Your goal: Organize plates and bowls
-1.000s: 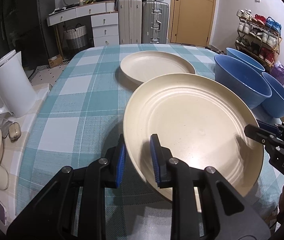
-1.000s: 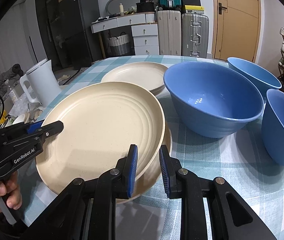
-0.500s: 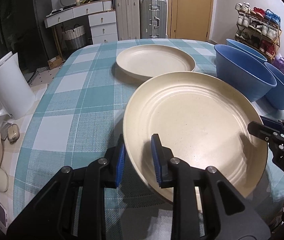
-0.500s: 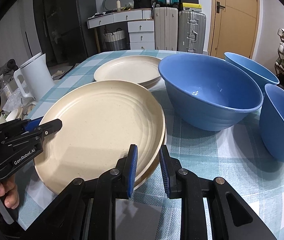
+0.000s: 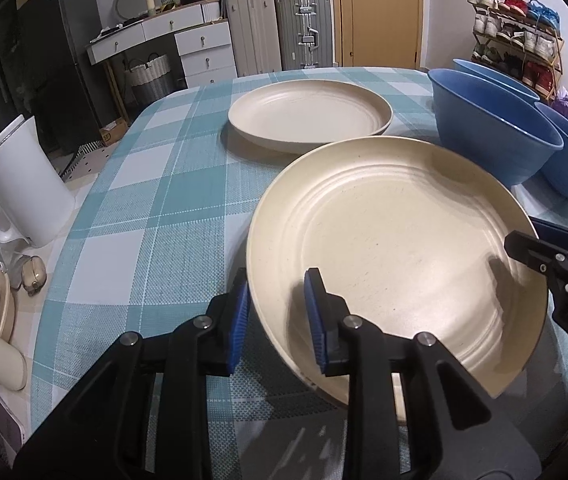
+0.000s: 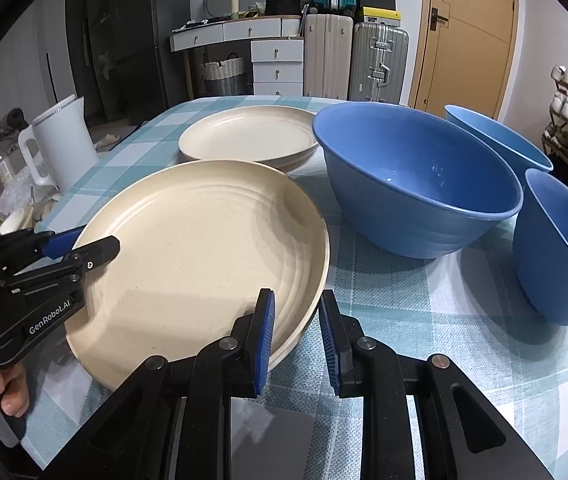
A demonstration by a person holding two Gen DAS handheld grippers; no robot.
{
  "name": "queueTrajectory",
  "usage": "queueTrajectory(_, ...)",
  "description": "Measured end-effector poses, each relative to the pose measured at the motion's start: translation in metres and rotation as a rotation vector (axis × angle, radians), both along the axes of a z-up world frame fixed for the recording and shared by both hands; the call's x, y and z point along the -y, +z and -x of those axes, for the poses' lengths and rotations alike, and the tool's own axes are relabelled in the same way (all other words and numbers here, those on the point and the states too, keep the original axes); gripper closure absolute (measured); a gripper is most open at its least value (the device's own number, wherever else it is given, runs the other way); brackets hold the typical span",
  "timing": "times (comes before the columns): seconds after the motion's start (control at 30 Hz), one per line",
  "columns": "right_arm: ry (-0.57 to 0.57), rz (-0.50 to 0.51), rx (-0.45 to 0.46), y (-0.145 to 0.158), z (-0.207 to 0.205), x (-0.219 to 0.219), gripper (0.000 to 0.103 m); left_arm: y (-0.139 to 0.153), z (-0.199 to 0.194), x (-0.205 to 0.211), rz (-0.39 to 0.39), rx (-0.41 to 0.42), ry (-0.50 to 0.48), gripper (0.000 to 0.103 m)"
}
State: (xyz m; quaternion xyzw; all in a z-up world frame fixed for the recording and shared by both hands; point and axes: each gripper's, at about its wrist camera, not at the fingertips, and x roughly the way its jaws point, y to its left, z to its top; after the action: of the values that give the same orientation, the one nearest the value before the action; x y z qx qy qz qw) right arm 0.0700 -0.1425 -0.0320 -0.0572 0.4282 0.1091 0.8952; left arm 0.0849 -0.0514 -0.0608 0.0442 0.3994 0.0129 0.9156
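We hold the cream plate (image 5: 396,256) by opposite rims, our left gripper (image 5: 275,316) clamped at 7 o'clock and our right gripper (image 6: 294,336) at 5 o'clock, over another plate (image 6: 288,350) near the table's (image 5: 131,216) front edge. We judge the stacking step nearly done; next we settle it flush and release, with 1 more plate (image 5: 310,114) at 12 o'clock.

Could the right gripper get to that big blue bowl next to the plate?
Probably not yet: the right gripper is shut on the near plate's rim. The big blue bowl sits just beyond with nothing between.
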Motion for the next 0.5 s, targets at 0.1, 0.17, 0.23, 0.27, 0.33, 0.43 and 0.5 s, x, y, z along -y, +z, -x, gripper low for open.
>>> queueTrajectory(0.1,-0.003,-0.003,-0.005,-0.0025,-0.0014,0.0009,0.08,-0.0003,-0.0008,-0.0005,0.001,-0.002,-0.002,0.079)
queueTrajectory(0.17,-0.003,-0.005,-0.006,-0.0028,-0.0017,0.0016,0.079,-0.0002,-0.0016,-0.0021,0.01,-0.006,-0.005,0.079)
queueTrajectory(0.23,-0.002,-0.009,-0.007,-0.0028,-0.0016,0.0012,0.079,0.0002,-0.0007,-0.0028,0.012,-0.009,-0.013,0.079)
queueTrajectory(0.27,-0.002,-0.011,-0.009,-0.0032,-0.0016,0.0008,0.079,0.0005,-0.0003,-0.0029,0.017,-0.011,-0.017,0.079)
queueTrajectory(0.33,-0.002,-0.012,-0.013,-0.0037,-0.0018,0.0009,0.079,0.001,-0.0009,-0.0043,0.024,-0.017,-0.018,0.079)
queueTrajectory(0.43,-0.002,-0.009,-0.014,-0.0021,-0.002,0.0007,0.077,0.0033,-0.0008,-0.0077,0.049,-0.03,-0.018,0.077)
queueTrajectory(0.5,-0.003,-0.013,-0.009,0.001,-0.0007,0.0028,0.071,0.0063,0.0013,-0.0097,0.065,-0.028,-0.021,0.072)
